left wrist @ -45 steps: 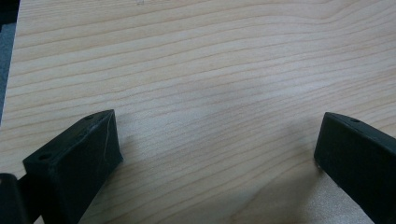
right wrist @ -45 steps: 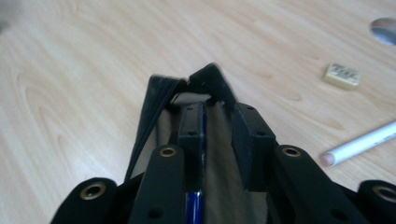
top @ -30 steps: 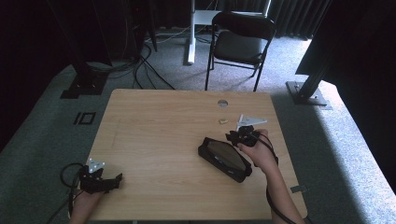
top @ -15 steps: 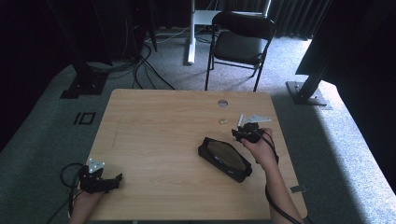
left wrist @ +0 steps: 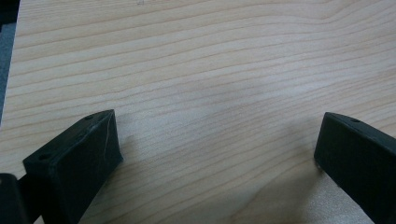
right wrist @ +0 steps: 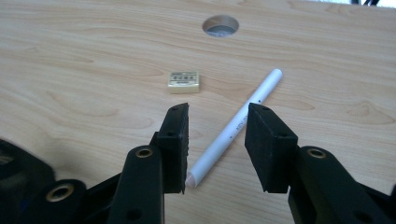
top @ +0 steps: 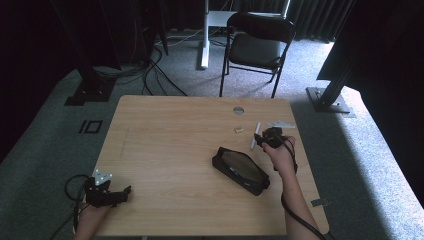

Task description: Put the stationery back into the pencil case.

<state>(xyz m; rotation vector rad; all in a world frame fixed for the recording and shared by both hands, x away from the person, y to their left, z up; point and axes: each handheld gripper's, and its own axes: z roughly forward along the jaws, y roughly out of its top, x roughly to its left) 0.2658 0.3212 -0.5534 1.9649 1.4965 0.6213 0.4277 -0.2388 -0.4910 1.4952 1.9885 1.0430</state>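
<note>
- Pen [right wrist: 236, 127], white, lies flat on the wooden table [top: 170, 145], slanting between the 2 jaws of the right gripper [right wrist: 218, 144]; we see gaps on both sides, so pads are not pressing it.
- Right gripper jaws part open, have just been opening; pen sits between them, not held. Its tip end lies just beside the left-hand jaw in the right gripper view.
- In the high view we mark the right gripper [top: 263, 140] near the table's far right, pen [top: 255, 135] just ahead of it.
- Eraser [right wrist: 185, 81], small and cream, lies flat just beyond the jaws, near the pen but apart from it; in the high view [top: 239, 130].
- Round cable hole [right wrist: 220, 25] in the tabletop sits farther off, beyond eraser and pen.
- Black case [top: 241, 169] lies on the table just beside the right hand [top: 280, 156], on its left.
- Left gripper [left wrist: 215, 154] wide open, nothing between the jaws, bare wood under it; in the high view it [top: 107, 192] rests at the near left corner, well apart from the pen.
</note>
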